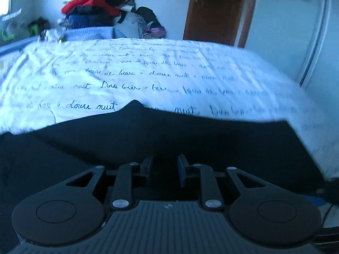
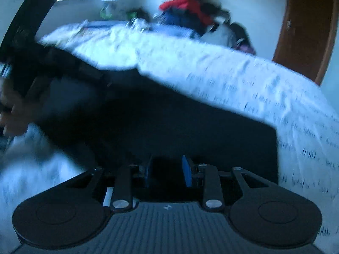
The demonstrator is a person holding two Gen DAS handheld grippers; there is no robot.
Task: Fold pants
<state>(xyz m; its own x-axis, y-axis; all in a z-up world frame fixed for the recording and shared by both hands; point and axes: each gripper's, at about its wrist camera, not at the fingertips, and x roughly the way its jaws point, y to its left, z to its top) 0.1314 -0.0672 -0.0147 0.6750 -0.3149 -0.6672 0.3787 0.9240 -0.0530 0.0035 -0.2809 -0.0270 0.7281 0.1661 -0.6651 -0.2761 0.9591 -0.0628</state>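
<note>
one dark pants (image 1: 169, 139) piece, long axis crosswise on bed (image 1: 148, 67)

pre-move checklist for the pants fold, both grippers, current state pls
1. Pants lying on the bed sheet: ok, dark cloth spread at the near edge.
2. Left gripper free of cloth: cannot tell, narrow gap between the pads, dark on dark.
3. Right gripper free of cloth: cannot tell, blue pads apart, dark cloth behind them.
4. Right view sharp enough to aim: not ok, heavy motion blur.
5. Pants' edges visible: not ok, near edge hidden behind the grippers.
6. Far part of the sheet free for folding: ok; the clothes pile sits behind the bed.
</note>
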